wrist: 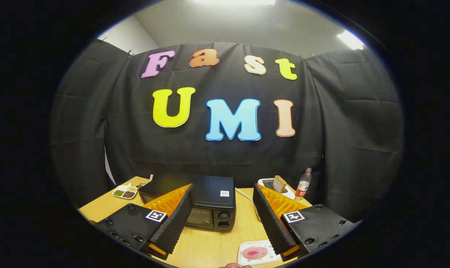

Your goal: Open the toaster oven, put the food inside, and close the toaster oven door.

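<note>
Black toaster oven; light wood table.

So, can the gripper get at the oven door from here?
Probably yes. The gripper is open with nothing held, the oven stands just ahead between its fingers, door shut, and bare table lies before it.

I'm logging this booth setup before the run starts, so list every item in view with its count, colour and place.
toaster oven: one, black, door closed, on the table just ahead of the fingers
table: one, light wood
white plate: one, pink round food on it, near the right finger
divided dish: one, white, green and dark fillings, left of the oven
bottle: one, clear with red cap, at the table's back right
bread slice: one, brown, standing on a white device beside the bottle
white cable: one, right of the oven
gripper: one, fingers wide open, holding nothing
</note>
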{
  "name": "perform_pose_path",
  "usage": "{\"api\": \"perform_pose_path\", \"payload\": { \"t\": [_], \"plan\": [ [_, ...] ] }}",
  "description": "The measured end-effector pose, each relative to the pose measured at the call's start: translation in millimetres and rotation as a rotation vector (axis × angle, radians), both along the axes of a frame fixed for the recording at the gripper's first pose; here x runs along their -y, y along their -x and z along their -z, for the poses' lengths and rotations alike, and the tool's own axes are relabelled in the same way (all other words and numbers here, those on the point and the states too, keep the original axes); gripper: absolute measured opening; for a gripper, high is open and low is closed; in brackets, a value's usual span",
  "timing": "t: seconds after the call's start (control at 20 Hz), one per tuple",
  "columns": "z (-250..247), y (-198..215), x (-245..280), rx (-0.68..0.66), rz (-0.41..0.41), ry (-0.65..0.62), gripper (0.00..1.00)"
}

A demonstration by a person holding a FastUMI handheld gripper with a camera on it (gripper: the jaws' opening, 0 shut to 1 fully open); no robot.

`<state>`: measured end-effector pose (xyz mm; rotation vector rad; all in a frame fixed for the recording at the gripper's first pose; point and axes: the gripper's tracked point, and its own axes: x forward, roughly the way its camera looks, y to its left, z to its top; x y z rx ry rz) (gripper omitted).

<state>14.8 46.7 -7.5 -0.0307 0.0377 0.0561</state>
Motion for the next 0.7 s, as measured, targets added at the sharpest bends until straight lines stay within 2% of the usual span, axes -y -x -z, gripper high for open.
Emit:
{"api": "perform_pose_path", "payload": {
  "t": [0.7],
  "plan": [
    [24.7,-54.7,-89.0,-0.094,-0.099,-0.004,0.98]
  ]
}}
